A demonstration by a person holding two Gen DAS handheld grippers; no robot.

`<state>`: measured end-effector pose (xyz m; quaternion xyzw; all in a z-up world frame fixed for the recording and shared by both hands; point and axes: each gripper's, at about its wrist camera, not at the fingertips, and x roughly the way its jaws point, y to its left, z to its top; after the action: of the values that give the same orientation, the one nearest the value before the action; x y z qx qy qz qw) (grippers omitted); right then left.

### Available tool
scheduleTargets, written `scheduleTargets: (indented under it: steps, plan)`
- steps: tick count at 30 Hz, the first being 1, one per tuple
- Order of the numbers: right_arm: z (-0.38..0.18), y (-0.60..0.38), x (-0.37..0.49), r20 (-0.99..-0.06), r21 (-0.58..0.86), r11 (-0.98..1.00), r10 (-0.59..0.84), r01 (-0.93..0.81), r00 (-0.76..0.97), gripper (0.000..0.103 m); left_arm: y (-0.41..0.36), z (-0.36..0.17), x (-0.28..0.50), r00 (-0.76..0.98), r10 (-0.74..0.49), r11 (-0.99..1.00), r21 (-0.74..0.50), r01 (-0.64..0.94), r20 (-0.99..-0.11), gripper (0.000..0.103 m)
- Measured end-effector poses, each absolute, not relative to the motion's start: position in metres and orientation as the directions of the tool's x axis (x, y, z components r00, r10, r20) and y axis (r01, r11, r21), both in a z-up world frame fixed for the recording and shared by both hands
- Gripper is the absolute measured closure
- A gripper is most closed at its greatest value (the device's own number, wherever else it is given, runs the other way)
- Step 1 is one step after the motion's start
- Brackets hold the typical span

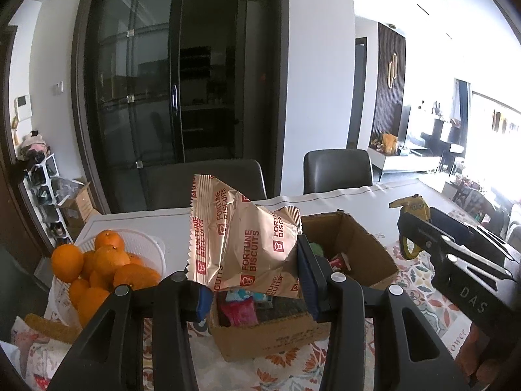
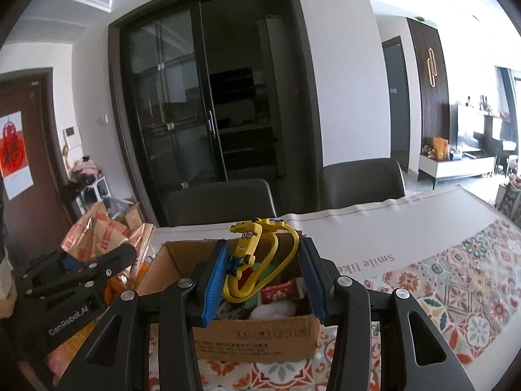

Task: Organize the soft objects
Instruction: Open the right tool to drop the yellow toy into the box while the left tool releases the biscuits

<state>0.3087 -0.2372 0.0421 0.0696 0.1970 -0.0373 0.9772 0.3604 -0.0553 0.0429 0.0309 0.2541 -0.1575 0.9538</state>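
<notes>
Left claw [image 1: 252, 280] is clamped on a puffy biscuit bag [image 1: 241, 238], holding it up over the near-left part of the cardboard box [image 1: 355, 238]; the bag's crimped top edge stands above the fingers. Left of it on the tabletop [image 1: 136, 224] a white basket [image 1: 153, 244] holds oranges [image 1: 97, 267], well clear of the grip.

Judged by its look, the bag is light, air-filled and crinkly — the foil is probably slick, and a hard squeeze could crush the biscuits inside. A hold across the lower body, as now, or on the flat sealed seam seems safest.

Inside the box lie small packets and soft bits, one of them pink [image 1: 239, 312].

Further right, the right claw [image 2: 263, 277] is closed on a yellow cartoon-figure toy with looping straps [image 2: 250, 260], carried just above the box's middle. It looks rubbery and bendy, so it should give under the pads rather than slip; its thicker figure end offers a firmer hold than the 2 thin loops, which would flop.
</notes>
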Motion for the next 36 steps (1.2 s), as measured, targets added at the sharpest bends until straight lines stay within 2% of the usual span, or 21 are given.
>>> scheduleTargets:
  steps: [15,24,27,28,30,36]
  plan:
    - [0.016,-0.229,0.353,-0.471,0.041,0.997,-0.034,0.06,0.881,0.057,-0.063,0.006,0.408,0.759,-0.28,0.947,-0.041,0.317,-0.588,0.059]
    - [-0.002,-0.236,0.371,-0.521,0.04,0.997,-0.037,0.067,0.853,0.057,-0.072,-0.01,0.423,0.74,-0.25,0.949,-0.007,0.314,-0.624,0.058]
    - [-0.005,-0.238,0.374,-0.534,0.044,0.997,-0.032,0.066,0.845,0.056,-0.073,-0.012,0.425,0.74,-0.242,0.952,-0.005,0.306,-0.627,0.046]
    - [-0.006,-0.239,0.375,-0.54,0.046,0.997,-0.031,0.067,0.841,0.054,-0.071,-0.011,0.426,0.742,-0.239,0.953,-0.006,0.302,-0.626,0.038]
    - [-0.006,-0.24,0.376,-0.544,0.058,0.996,-0.028,0.071,0.839,0.042,-0.07,-0.01,0.423,0.75,-0.228,0.956,0.001,0.292,-0.621,0.035]
    - [0.002,-0.239,0.366,-0.531,0.05,0.995,-0.048,0.088,0.846,0.042,-0.066,-0.003,0.411,0.769,-0.193,0.965,0.022,0.26,-0.61,0.03]
